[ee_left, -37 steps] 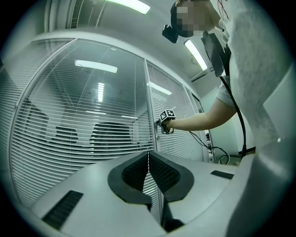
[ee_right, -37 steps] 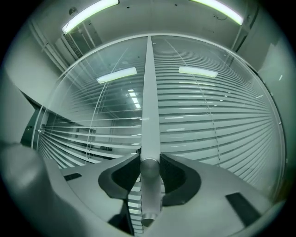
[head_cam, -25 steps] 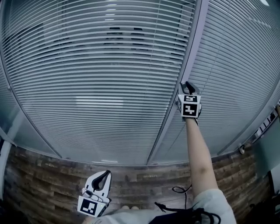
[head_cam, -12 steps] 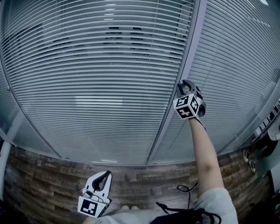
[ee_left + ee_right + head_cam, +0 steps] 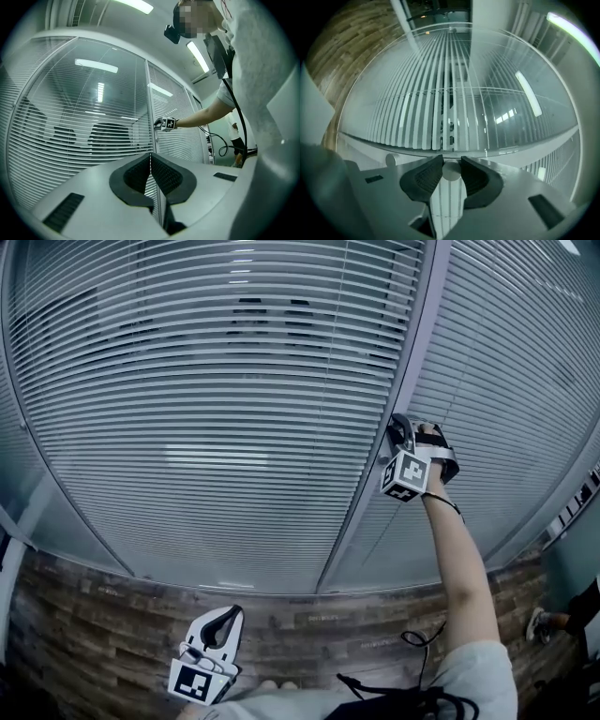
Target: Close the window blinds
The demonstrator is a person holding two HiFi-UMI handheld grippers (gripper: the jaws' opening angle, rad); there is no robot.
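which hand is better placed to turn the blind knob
Right. The right gripper is clamped on the knob on the window frame; the left gripper sits low, shut, far from it.

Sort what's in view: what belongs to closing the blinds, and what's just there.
Belongs to the job:
- window blinds
- round knob on the frame, clamped in the right gripper

Just there:
- left gripper, shut and empty, held low
- wood-plank floor
- black cable
- dark chairs beyond the blinds
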